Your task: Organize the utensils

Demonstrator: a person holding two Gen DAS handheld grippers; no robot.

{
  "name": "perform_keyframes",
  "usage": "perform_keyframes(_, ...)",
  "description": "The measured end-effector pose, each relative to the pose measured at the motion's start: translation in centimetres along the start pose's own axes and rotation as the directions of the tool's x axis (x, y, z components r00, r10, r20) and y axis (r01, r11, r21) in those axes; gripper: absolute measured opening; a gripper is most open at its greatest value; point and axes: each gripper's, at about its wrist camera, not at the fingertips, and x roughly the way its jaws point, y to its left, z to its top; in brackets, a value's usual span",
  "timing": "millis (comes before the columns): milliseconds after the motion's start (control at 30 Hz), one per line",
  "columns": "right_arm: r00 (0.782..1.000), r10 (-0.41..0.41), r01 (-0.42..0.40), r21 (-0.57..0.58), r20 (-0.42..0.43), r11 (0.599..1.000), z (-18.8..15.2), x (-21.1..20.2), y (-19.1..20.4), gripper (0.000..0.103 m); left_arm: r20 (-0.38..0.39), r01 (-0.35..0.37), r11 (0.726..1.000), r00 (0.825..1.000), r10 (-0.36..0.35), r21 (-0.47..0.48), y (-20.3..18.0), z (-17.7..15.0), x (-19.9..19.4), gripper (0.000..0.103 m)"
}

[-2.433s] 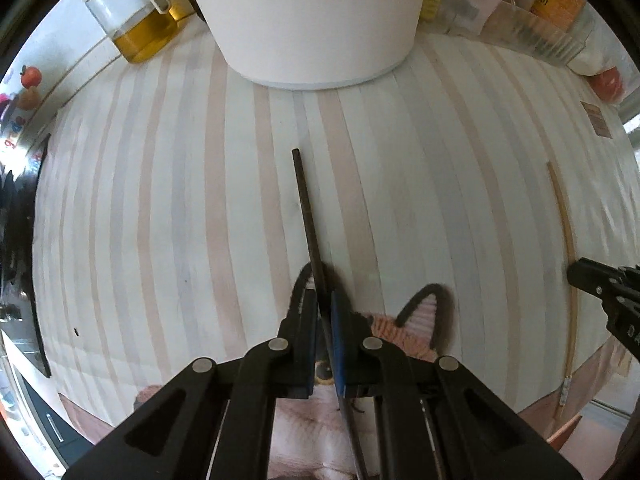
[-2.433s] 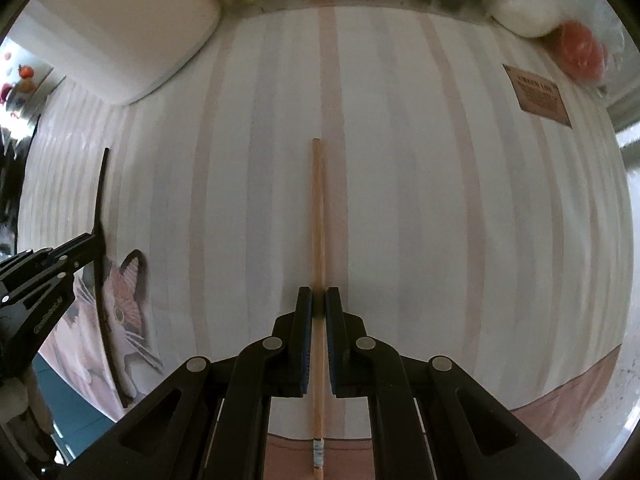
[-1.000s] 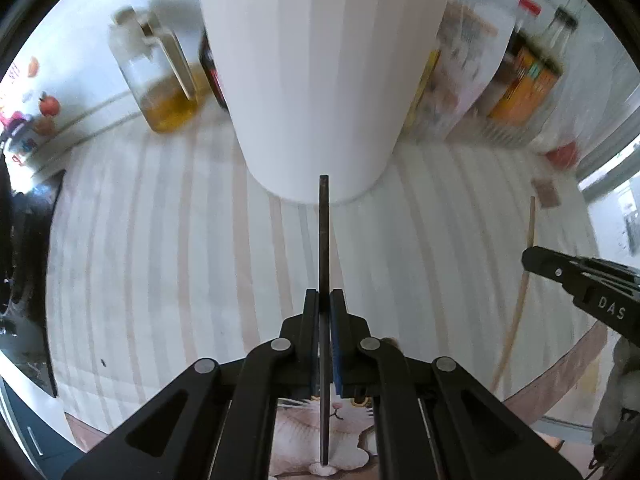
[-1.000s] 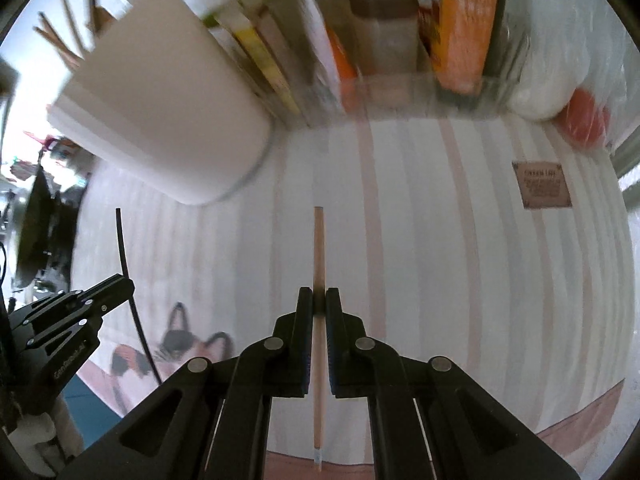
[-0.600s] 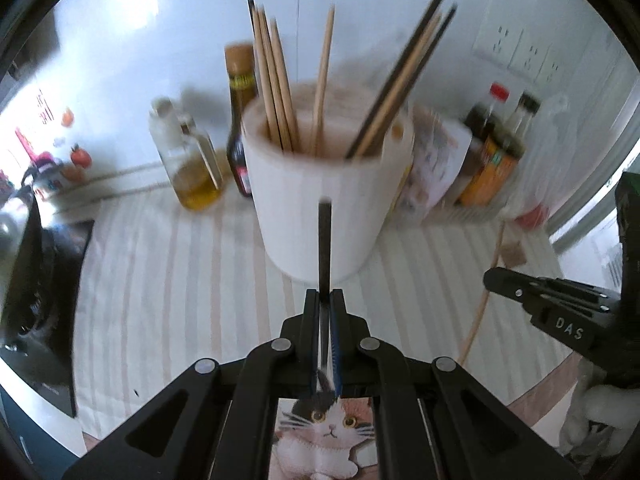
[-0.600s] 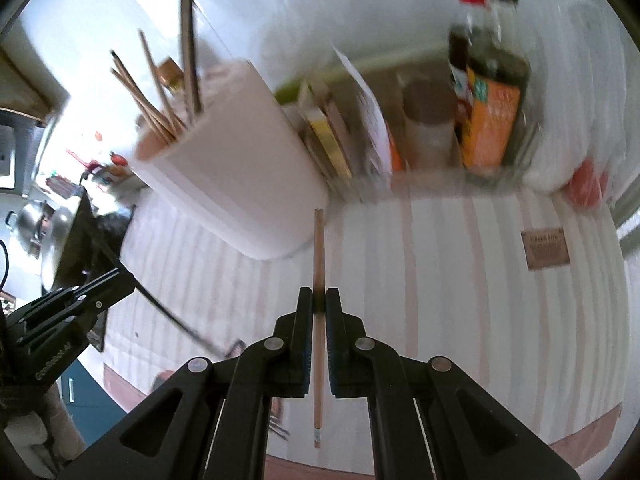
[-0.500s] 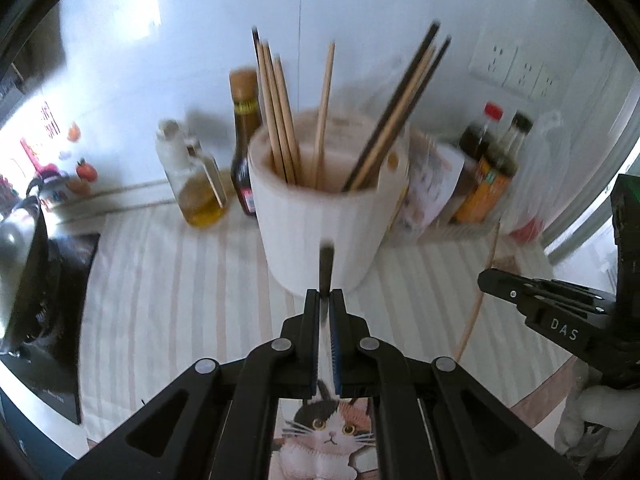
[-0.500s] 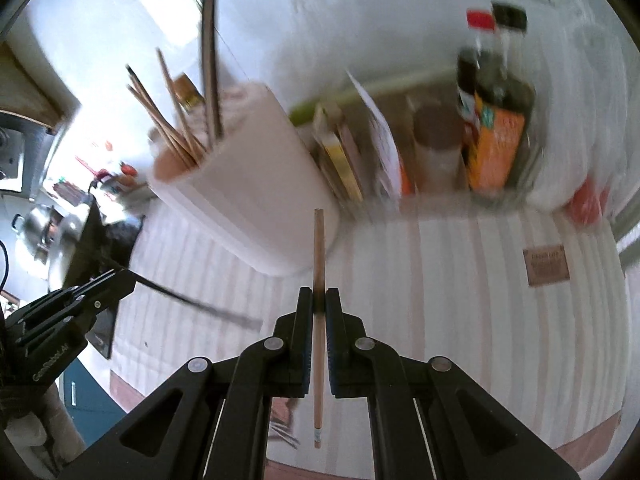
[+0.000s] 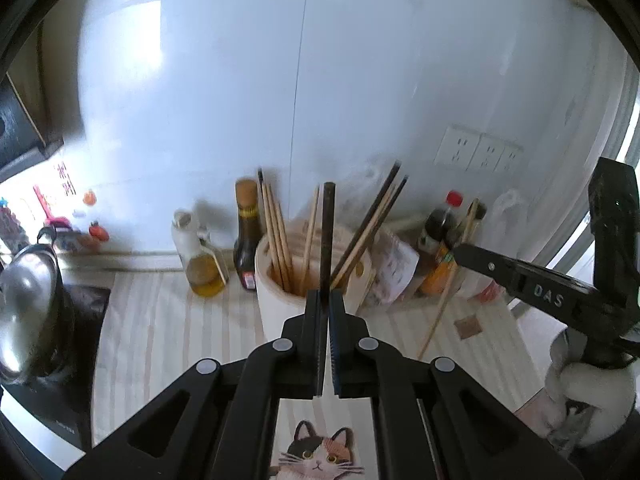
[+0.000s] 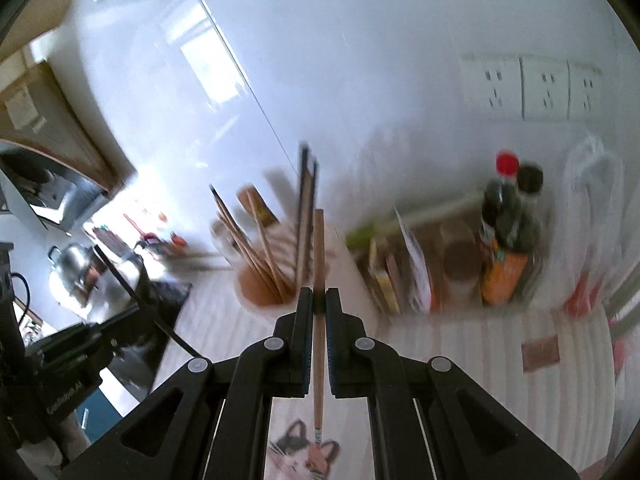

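Note:
My left gripper [image 9: 327, 300] is shut on a dark chopstick [image 9: 328, 232] that stands upright in front of the white utensil holder [image 9: 280, 304]. The holder has several wooden and dark chopsticks in it. My right gripper [image 10: 316, 300] is shut on a light wooden chopstick [image 10: 319, 264], also held up high, to the right of the holder [image 10: 256, 292]. The right gripper shows in the left wrist view [image 9: 460, 254] with its wooden chopstick [image 9: 444, 300] slanting down. The left gripper [image 10: 132, 312] with the dark chopstick [image 10: 136, 296] shows at the left of the right wrist view.
An oil jug [image 9: 200, 264] and a dark sauce bottle [image 9: 247, 236] stand left of the holder. Bottles [image 10: 508, 240] and packets [image 10: 400, 268] line the wall at right. A kettle [image 9: 28, 300] sits on a stove at far left. A cat picture [image 9: 316, 456] lies on the striped cloth [image 9: 160, 328].
Both grippers have lifted their chopsticks off the cloth and risen well above the counter. The holder now shows from above its rim.

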Motion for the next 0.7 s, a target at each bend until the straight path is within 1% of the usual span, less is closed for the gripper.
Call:
perform_keyframes(167, 0.996, 0.042, -0.040, -0.026, 0.074, 0.999, 3.2, -2.2, 1.8, 0.006, 0.068, 0.029, 1.000, 0.997, -0.029, -0.006, 0.2, 2.0, -3.1, 0.001)
perform_keyframes(367, 0.989, 0.069, -0.062, -0.065, 0.128, 0.996, 6.0, -3.2, 3.7, 0.006, 0.140, 0.048, 0.999, 0.989, -0.046, -0.010, 0.4, 4.4, -5.8, 0.001)
perform_keyframes(467, 0.987, 0.075, -0.064, -0.081, 0.144, 0.995, 7.0, -3.1, 4.6, 0.006, 0.170, 0.035, 0.999, 0.985, -0.033, -0.006, 0.4, 5.7, -6.4, 0.001)
perform_keyframes(700, 0.985, 0.061, -0.044, -0.110, 0.159, 0.993, 8.7, -1.5, 6.3, 0.006, 0.186, 0.022, 0.999, 0.982, -0.017, -0.024, 1.0, 7.7, -5.2, 0.000)
